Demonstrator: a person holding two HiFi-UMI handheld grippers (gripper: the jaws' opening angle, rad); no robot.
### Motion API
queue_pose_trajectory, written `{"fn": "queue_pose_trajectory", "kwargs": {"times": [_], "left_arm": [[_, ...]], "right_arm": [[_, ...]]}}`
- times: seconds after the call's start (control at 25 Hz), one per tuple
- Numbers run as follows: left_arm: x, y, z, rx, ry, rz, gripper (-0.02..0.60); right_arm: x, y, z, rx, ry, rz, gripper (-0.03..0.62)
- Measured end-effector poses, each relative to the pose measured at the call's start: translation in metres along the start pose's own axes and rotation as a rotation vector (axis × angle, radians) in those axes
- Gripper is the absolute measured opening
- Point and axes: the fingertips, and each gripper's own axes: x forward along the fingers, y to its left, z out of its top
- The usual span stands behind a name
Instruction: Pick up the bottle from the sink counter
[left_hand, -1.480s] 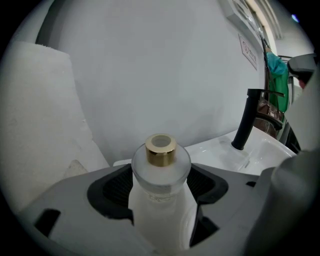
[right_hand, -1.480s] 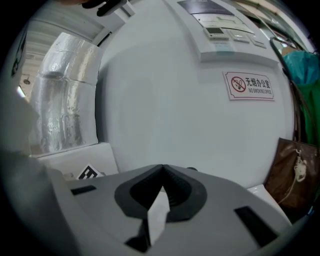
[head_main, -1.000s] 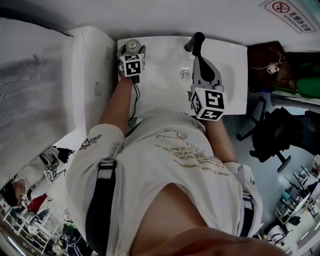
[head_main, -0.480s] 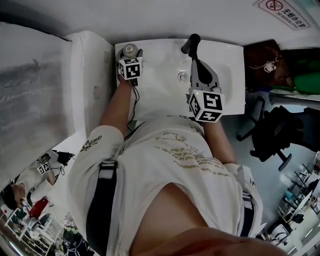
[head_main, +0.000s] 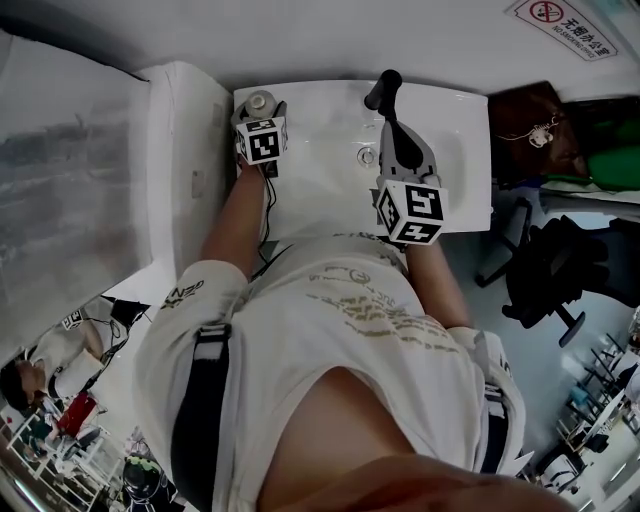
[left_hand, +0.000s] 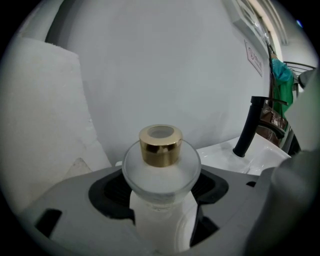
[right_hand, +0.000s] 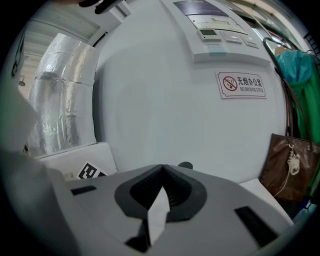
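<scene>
A frosted white bottle (left_hand: 160, 170) with a gold cap stands between the jaws of my left gripper (left_hand: 160, 202), which is shut on its body below the shoulder. In the head view the bottle (head_main: 260, 101) is at the back left corner of the white sink counter (head_main: 320, 200), under the left gripper (head_main: 261, 112). My right gripper (head_main: 393, 122) hovers over the basin just in front of the black faucet (head_main: 385, 88). Its jaws meet at the tip (right_hand: 162, 169), with only a thin white sliver showing between the pads.
The black faucet (left_hand: 248, 127) stands to the right of the bottle. A white wall is close behind the counter, and a white block (head_main: 185, 150) borders its left side. A brown bag (head_main: 530, 125) and a black office chair (head_main: 550, 270) are to the right.
Both grippers hold nearly the same places; the left one and the bottle have shifted only slightly in the view. The right gripper stays by the faucet.
</scene>
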Motion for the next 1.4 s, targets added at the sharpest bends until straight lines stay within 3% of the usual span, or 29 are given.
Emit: {"fn": "queue_pose_trajectory", "kwargs": {"times": [0.52,0.8,0.96,1.4], "left_arm": [[-0.057,-0.01,0.051,0.019,-0.01,0.042,0.35],[-0.093,-0.03,0.092,0.021,-0.042,-0.03,0.35],[-0.113,-0.041,0.111,0.096,-0.083,-0.038,0.35],[-0.129,-0.089,0.104,0.131,-0.065,-0.168,0.35]], "right_arm": [[0.005,0.011,0.001,-0.004,-0.02,0.035,0.023],[0.011,0.02,0.011,-0.005,-0.04,0.054,0.023],[0.016,0.026,0.012,-0.011,-0.048,0.058,0.023],[0.022,0.018,0.015,0.01,-0.08,0.041,0.023]]}}
